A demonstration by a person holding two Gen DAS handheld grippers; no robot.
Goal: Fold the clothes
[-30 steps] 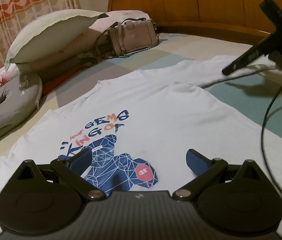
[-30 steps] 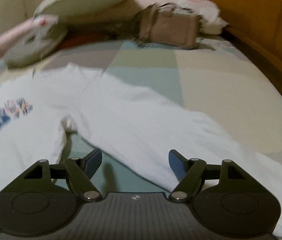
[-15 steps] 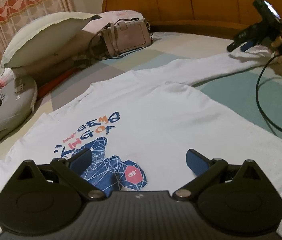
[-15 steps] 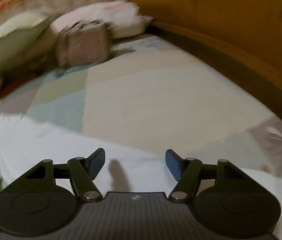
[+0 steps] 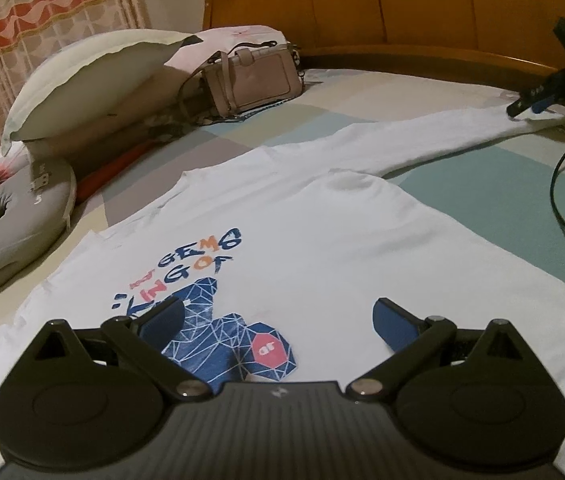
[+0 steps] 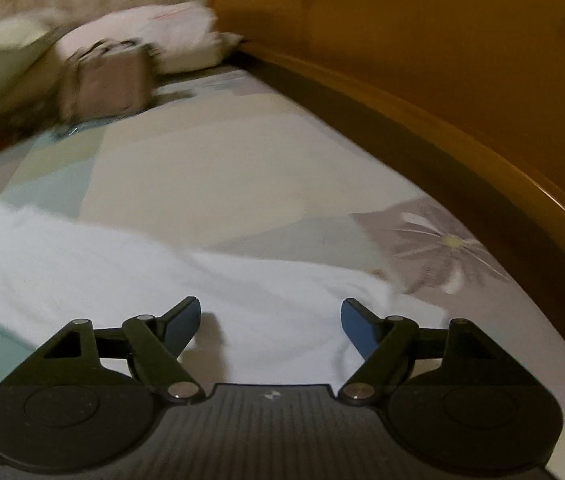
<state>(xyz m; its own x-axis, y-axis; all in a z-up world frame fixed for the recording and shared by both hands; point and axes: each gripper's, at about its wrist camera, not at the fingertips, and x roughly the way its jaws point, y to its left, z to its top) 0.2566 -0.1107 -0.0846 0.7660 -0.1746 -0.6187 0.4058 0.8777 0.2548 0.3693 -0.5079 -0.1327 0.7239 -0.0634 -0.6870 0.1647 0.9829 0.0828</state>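
While the white long-sleeved shirt (image 5: 322, 240) is lying spread flat on the bed (image 5: 502, 200), print side up, your left gripper (image 5: 278, 316) is hovering over its lower front, fingers spread wide and gripping nothing. In the left wrist view, the blue geometric print (image 5: 222, 332) with its lettering is sitting on the shirt just ahead of the left blue fingertip (image 5: 162, 316). One sleeve (image 5: 442, 140) is stretching away from the shirt body toward the wooden headboard (image 5: 402, 4). At that sleeve's far end your right gripper (image 5: 530, 102) is showing, small and dark; at this size you cannot tell how its fingers are standing from here. A black cable (image 5: 562, 208) is looping down from it, beside the shirt. Beyond the shirt's collar, a beige handbag (image 5: 254, 80) is leaning against a stack of pillows (image 5: 90, 76), and a grey ring cushion (image 5: 14, 224) is lying off the shirt's other shoulder.

In the right wrist view, which is blurring with motion, your right gripper (image 6: 268, 320) is poised over the sleeve (image 6: 122, 264), fingers wide apart and empty. The sleeve's cuff end (image 6: 382, 292) is lying just past the right fingertip (image 6: 356, 322), with a flower pattern (image 6: 446, 244) on the sheet beside it. The handbag (image 6: 106, 80) is appearing blurred well beyond the sleeve.
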